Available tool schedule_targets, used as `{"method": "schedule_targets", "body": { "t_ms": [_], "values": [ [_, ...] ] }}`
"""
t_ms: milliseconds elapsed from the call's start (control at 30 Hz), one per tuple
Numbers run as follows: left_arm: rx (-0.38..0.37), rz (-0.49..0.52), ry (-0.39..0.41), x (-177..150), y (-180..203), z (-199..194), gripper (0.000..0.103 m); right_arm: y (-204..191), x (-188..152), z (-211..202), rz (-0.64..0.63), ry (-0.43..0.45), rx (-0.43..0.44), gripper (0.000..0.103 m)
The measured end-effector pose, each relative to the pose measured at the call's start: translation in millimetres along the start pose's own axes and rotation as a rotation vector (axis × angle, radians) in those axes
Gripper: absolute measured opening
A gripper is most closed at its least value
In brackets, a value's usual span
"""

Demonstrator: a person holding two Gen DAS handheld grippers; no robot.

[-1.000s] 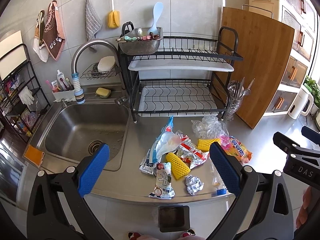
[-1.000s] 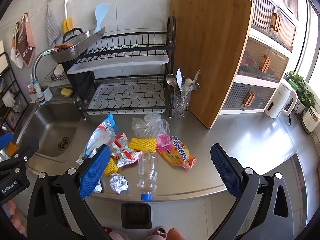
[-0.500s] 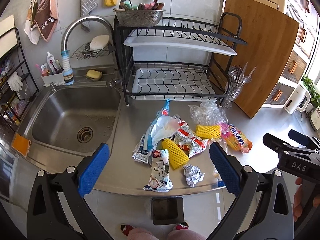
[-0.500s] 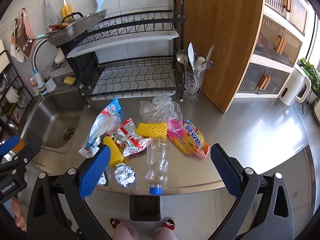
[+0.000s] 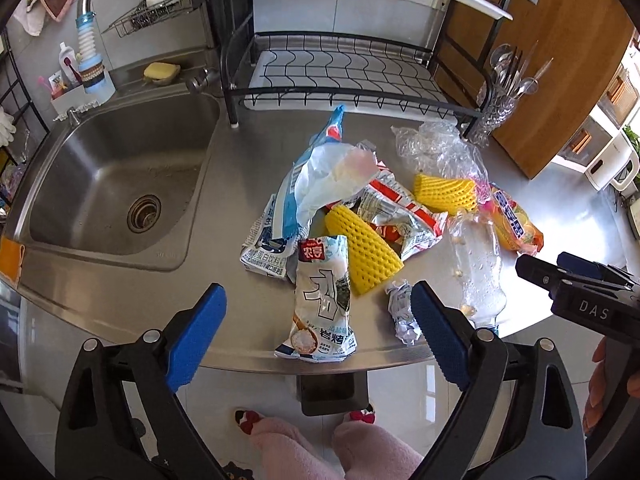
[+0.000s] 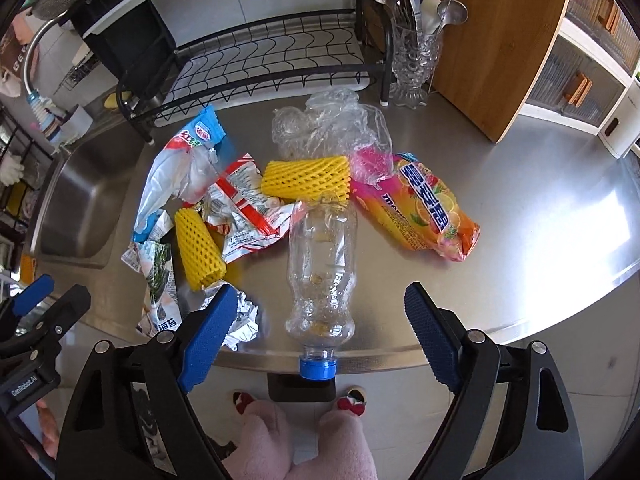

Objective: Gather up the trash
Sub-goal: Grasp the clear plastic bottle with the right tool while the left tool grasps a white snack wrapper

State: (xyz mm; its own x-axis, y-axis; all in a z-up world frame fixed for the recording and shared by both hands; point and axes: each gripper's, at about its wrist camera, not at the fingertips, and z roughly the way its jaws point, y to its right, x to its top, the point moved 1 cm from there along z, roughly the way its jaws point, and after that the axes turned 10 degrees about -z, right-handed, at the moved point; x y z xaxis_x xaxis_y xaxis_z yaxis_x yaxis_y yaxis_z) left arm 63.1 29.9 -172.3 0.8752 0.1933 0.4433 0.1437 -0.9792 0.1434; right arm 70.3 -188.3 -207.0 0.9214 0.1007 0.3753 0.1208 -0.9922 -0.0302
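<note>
— Looking at the counter, what do your tongs do at this moment?

— I hold my left gripper [image 5: 316,328] wide, with nothing in it, above the front edge of the steel counter [image 5: 248,152]. The white seaweed snack packet [image 5: 322,304] lies between its blue pads, so I judge this packet is my first target. My right gripper [image 6: 316,320] is also wide and holds nothing. It frames the clear plastic bottle [image 6: 322,268].

— Why is the bottle placed like this?

— It lies on its side, and its blue cap [image 6: 318,366] reaches just over the counter edge, toward me. I think this makes the neck easy to take from the front.

— And how does the rest of the trash look?

— All is in one loose heap, between the sink [image 5: 116,184] and the wooden board [image 6: 492,40], in front of the dish rack [image 5: 340,76]. There are two yellow foam fruit nets [image 6: 306,178], one beside the bottle's base and one more to the left. A red and silver wrapper [image 6: 244,208] is between them. An orange candy bag [image 6: 424,208] lies on the right, a crumpled clear plastic bag [image 6: 328,128] behind, a blue and white bag [image 6: 184,164] on the left, and a small foil ball [image 6: 242,322] touches my right gripper's left pad in the view. The pieces are light and crushed, so I expect they slide easily.
</note>
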Motion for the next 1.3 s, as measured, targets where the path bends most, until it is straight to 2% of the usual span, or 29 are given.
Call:
{"method": "schedule_targets", "body": {
  "t_ms": [133, 267, 333, 667, 833, 900, 1033, 1100, 1167, 1300],
  "values": [
    [0.029, 0.018, -0.058, -5, 1, 26, 0.078, 8, 3, 25, 0.028, -0.068, 0.035, 0.067],
    [0.043, 0.025, -0.099, -5, 0, 47, 0.075, 13, 5, 44, 0.042, -0.123, 0.057, 0.062],
    [0.049, 0.033, -0.112, -5, 1, 56, 0.075, 12, 5, 52, 0.045, -0.154, 0.081, 0.061],
    [0.071, 0.049, -0.194, -9, -1, 97, 0.070, 7, 4, 89, 0.040, -0.230, 0.046, 0.061],
    [0.066, 0.055, -0.232, -15, -2, 117, 0.062, 8, 1, 106, 0.053, -0.260, 0.047, 0.061],
    [0.063, 0.058, -0.244, -17, -3, 122, 0.059, 8, 0, 111, 0.056, -0.270, 0.053, 0.054],
    [0.081, 0.084, -0.227, -20, 2, 126, 0.056, 7, 0, 114, 0.047, -0.249, 0.034, 0.053],
    [0.094, 0.090, -0.216, -17, 0, 123, 0.041, 7, -1, 114, 0.058, -0.236, 0.032, 0.052],
    [0.082, 0.081, -0.218, -14, 3, 123, 0.039, 11, -2, 112, 0.061, -0.223, 0.029, 0.051],
    [0.091, 0.089, -0.191, -11, 4, 112, 0.028, 12, -3, 101, 0.061, -0.198, 0.020, 0.051]
  ]
}}
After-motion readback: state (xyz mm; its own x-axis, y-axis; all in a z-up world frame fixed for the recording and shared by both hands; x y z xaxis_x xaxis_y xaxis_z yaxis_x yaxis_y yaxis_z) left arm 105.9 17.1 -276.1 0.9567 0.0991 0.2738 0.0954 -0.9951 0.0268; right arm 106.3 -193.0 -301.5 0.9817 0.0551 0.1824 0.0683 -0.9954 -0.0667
